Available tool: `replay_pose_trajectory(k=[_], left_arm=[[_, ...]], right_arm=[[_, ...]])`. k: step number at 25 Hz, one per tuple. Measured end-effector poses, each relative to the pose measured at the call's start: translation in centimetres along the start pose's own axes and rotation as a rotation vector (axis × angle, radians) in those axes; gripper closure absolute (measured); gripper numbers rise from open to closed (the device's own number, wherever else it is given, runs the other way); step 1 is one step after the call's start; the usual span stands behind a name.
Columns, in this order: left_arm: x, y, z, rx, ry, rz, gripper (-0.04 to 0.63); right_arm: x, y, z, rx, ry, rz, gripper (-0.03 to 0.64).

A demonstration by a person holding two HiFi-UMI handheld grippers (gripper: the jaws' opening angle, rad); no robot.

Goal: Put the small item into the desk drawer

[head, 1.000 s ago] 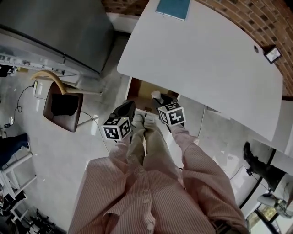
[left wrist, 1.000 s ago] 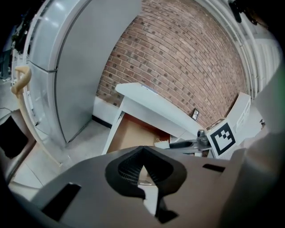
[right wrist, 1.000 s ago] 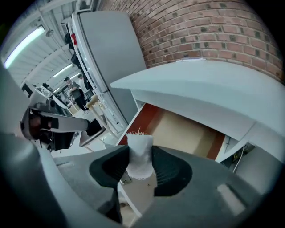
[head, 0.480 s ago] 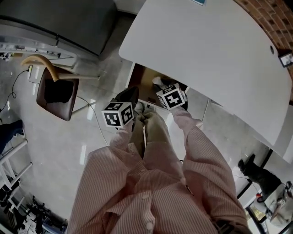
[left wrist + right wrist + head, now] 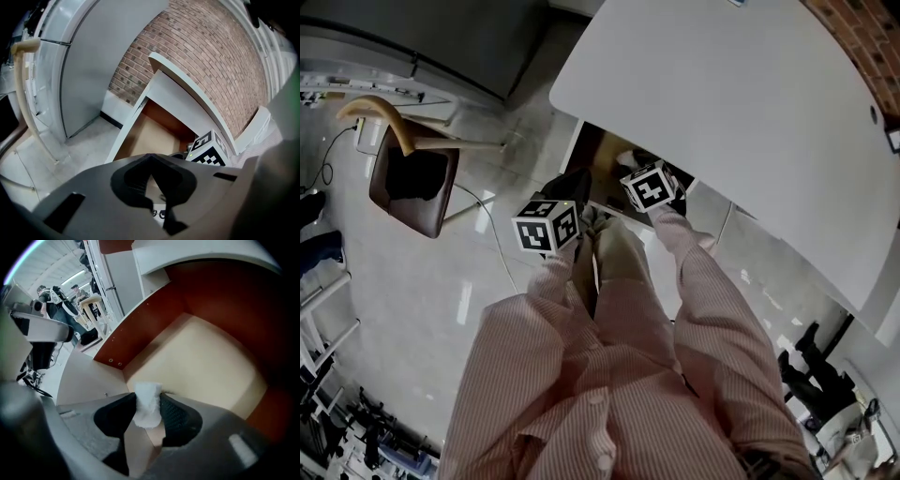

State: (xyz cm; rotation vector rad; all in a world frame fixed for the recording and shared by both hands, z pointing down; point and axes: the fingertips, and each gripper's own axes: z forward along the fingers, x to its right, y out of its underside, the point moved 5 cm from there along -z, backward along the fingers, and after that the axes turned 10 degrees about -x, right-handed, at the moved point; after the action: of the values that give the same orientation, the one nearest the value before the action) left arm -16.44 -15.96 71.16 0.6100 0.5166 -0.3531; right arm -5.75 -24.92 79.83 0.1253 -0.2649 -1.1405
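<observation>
1. You are at the placing step; your right tongs (image 5: 148, 412) reach into the open wooden drawer (image 5: 213, 359), pale-floored and red-brown-walled, which stands pulled out from under the near edge of the broad white table (image 5: 750, 112).
2. The right tongs are clenched on the small white fluffy item (image 5: 147, 401); it stands upright between the two dark pads, with its top poking out above them.
3. The item hangs over the drawer's pale floor, near the left side wall; whether it touches the floor cannot be told, though it looks clear of it.
4. The left tongs (image 5: 149, 158) are closed tip to tip on nothing; they sit just outside the drawer's front, beside the right one.
5. The next move, as I judge it, calls for lowering the item a little, easing the right tongs apart so it drops onto the floor, then drawing back; the left tongs look well placed to push the drawer shut.
</observation>
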Motion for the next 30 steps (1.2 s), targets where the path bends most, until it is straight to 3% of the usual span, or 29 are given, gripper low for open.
replay_pose_trajectory(k=[9, 12, 16, 22, 25, 30], left_arm=[[-1.1, 0.2, 0.0, 0.006, -0.008, -0.028, 0.597], [-1.3, 0.3, -0.1, 0.005, -0.009, -0.028, 0.597], [-1.2, 0.5, -0.1, 0.004, -0.01, -0.028, 0.597], [-0.8, 1.0, -0.3, 0.002, -0.006, -0.037, 0.597], [-0.6, 1.1, -0.6, 0.003, -0.003, -0.036, 0.597], [0.0, 0.8, -1.9, 0.008, -0.003, -0.039, 0.597]], right_arm=[[-0.6, 0.1, 1.6, -0.046, 0.003, -0.009, 0.453], [-0.7, 1.4, 2.3, -0.113, 0.005, 0.029, 0.453], [-0.8, 0.6, 2.3, -0.053, 0.004, 0.006, 0.453], [-1.0, 0.7, 2.2, -0.052, -0.025, 0.007, 0.437], [-1.3, 2.7, 2.2, -0.134, -0.045, 0.066, 0.436], [-1.0, 1.1, 0.1, 0.013, -0.01, 0.062, 0.452]])
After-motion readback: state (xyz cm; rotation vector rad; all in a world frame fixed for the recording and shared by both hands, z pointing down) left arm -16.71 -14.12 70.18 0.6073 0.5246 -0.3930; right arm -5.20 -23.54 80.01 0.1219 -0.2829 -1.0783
